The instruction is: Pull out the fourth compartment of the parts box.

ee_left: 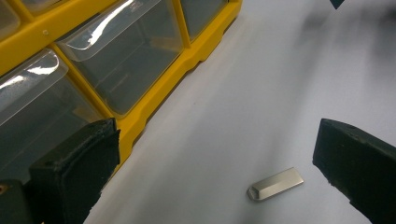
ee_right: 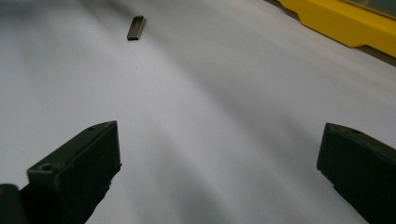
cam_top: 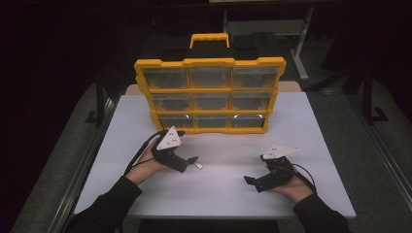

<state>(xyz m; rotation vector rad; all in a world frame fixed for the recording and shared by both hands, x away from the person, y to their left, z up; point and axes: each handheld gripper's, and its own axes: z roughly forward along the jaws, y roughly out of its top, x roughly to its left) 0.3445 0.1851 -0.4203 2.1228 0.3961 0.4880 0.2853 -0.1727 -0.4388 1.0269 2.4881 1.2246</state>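
Left tongs [ee_left: 215,172], spread wide, hover over a metal bar [ee_left: 275,184] not yet grasped; right tongs [ee_right: 219,172] released.

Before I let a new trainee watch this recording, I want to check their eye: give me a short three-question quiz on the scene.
1. True or false: the left gripper is shut on the small metal piece.
2. Where does the metal piece lie? A) inside a drawer B) flat on the white table C) on top of the yellow organizer
3. How many drawers does the organizer's front show?

Key
1. False: its jaws stand open, the piece lying between them on the table.
2. B
3. Nine, in three rows of three.
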